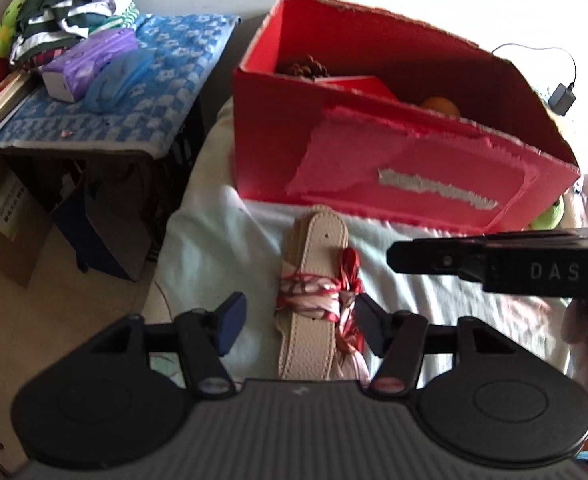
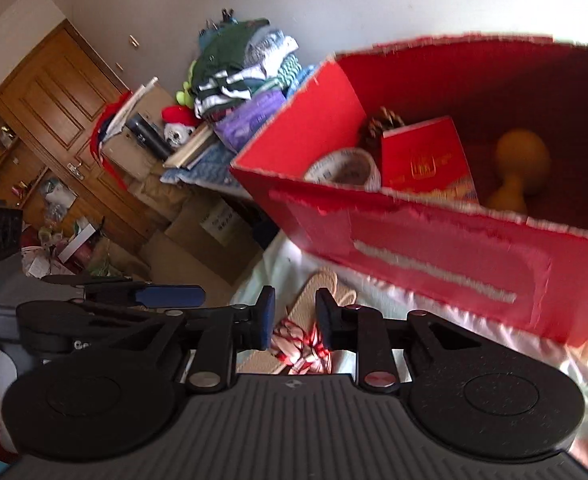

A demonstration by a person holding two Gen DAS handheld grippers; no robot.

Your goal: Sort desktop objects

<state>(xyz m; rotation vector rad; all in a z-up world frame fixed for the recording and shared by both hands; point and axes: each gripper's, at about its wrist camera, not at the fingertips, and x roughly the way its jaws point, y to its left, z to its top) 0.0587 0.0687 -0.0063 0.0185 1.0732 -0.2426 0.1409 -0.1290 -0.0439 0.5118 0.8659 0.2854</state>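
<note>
- Surface: a pale, wrinkled bed sheet carries the task items.
- Item in question: a bundle of beige leather straps tied round with red and white ribbon lies flat on the sheet, just in front of the red cardboard box, its far end close to the box's near wall.
- Left gripper: jaws roughly half open, one blue pad on each side of the bundle at the ribbon knot. Pads stand clear of the straps; nothing held.
- Right gripper: jaws narrowly parted, positioned over the same bundle near the ribbon. No contact visible; nothing gripped.
- Box contents, right wrist view: a brown pine cone, a roll of white printed tape, a red booklet with gold print and a yellow rounded toy.
- Surroundings: a blue patterned cloth covers a crate left of the box, with folded clothes piled on it.
</note>
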